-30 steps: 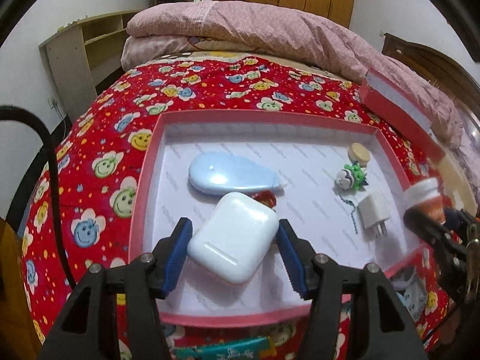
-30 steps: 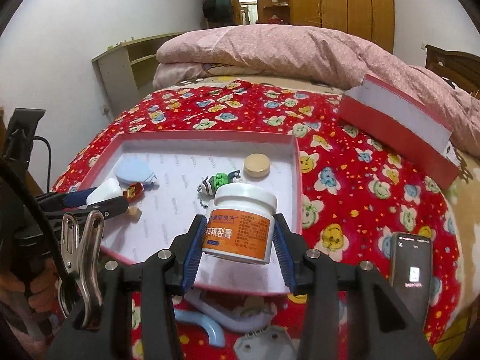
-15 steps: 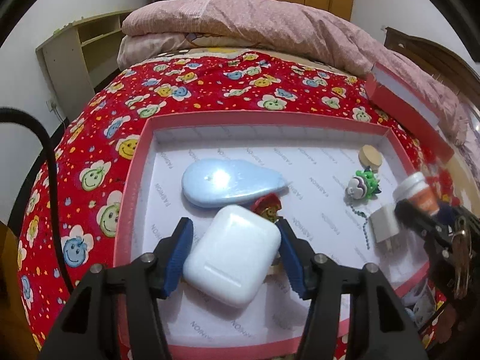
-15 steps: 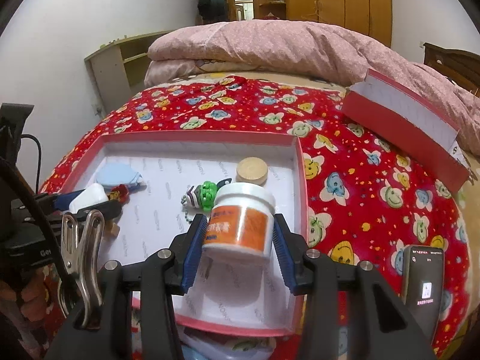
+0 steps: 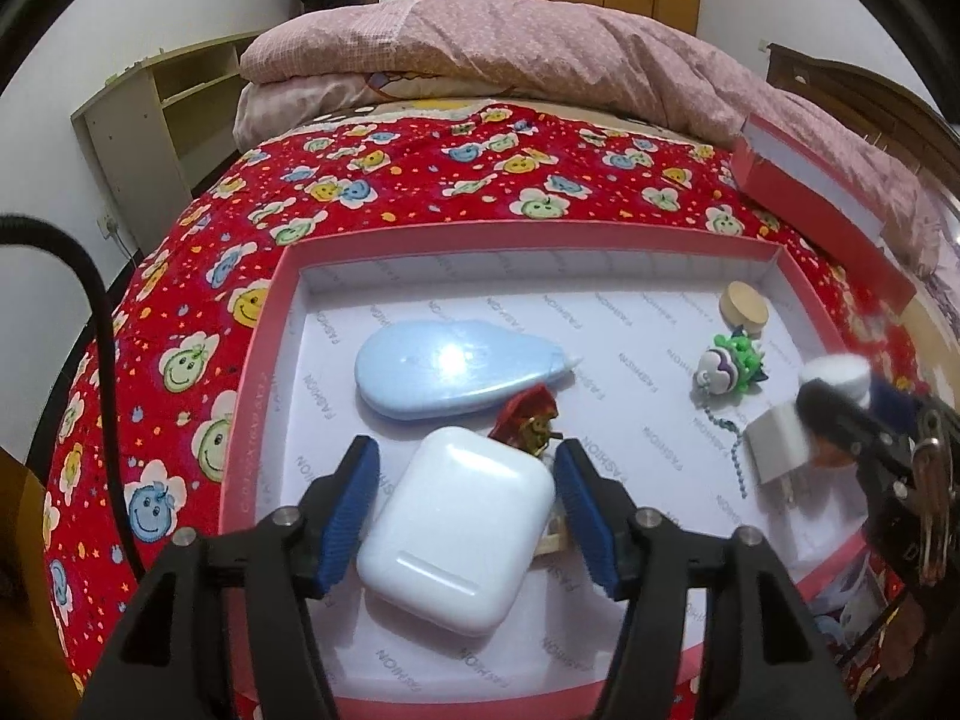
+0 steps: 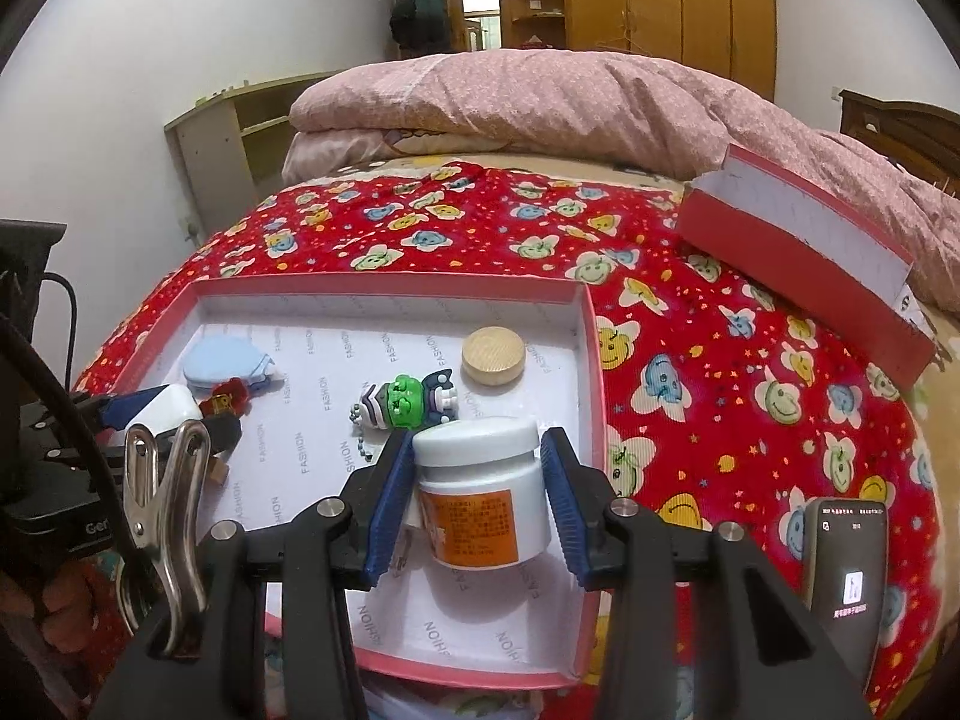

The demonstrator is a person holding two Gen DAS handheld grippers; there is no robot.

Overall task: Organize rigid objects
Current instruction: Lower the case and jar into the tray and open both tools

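Jaws of the left gripper (image 5: pixel 465 513) are opening: the blue pads stand off both sides of the white case (image 5: pixel 459 531), which lies between them on the floor of the red tray (image 5: pixel 258 360), near its front edge. Gaps show between each pad and the case, so nothing is pinched there. Just behind the case lie a small red figure (image 5: pixel 528 420) and, beyond it, a pale blue teardrop-shaped item (image 5: pixel 450 369). A white charger (image 5: pixel 777 447) lies toward the tray's right side, partly hidden by the other tool.

Jaws of the right gripper (image 6: pixel 474 501) pinch a white jar (image 6: pixel 480 492) with an orange label, both pads pressing its sides. The jar sits over the tray's front right corner; whether its base touches the tray floor I cannot tell. Behind it lie a green toy keychain (image 6: pixel 408 402) and a round wooden cap (image 6: pixel 493 355), apart from each other.

The tray rests on a red bedspread (image 6: pixel 720 372) printed with smiling faces. A phone (image 6: pixel 846 582) lies on the bedspread to the right of the tray, and the tray's lid (image 6: pixel 804 252) leans tilted farther back on the right. A pink quilt (image 6: pixel 540 102) is piled at the far end.
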